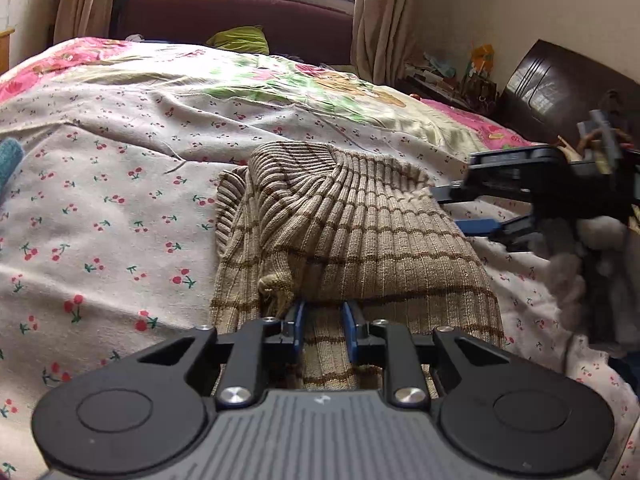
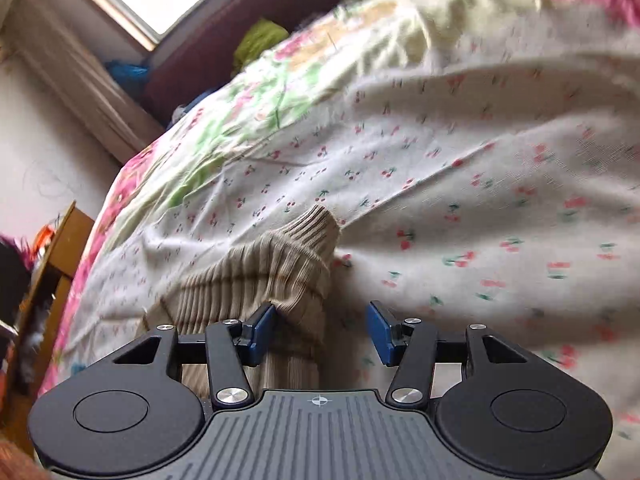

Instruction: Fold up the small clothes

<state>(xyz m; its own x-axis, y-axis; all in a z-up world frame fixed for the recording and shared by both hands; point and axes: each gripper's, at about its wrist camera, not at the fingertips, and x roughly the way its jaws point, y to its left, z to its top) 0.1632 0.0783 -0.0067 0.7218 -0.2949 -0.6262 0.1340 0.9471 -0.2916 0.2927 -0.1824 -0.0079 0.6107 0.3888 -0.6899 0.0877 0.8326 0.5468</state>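
Observation:
A beige ribbed sweater with brown stripes (image 1: 340,232) lies folded over on the cherry-print bedsheet (image 1: 120,200). My left gripper (image 1: 324,320) is at its near edge, blue pads narrow and shut on a fold of the knit that runs between them. In the left wrist view my right gripper (image 1: 460,210) hovers at the sweater's right edge. In the right wrist view my right gripper (image 2: 322,328) stands open; its left pad (image 2: 262,330) touches the sweater's edge (image 2: 256,280), and its right pad is over bare sheet (image 2: 480,200).
A green pillow (image 1: 240,40) lies at the bed's far end before a maroon bench (image 1: 240,16) under the window. A dark headboard (image 1: 560,84) and clutter (image 1: 460,76) stand at right. A fluffy sleeve (image 1: 580,264) is behind the right gripper. Wooden furniture (image 2: 52,264) flanks the bed.

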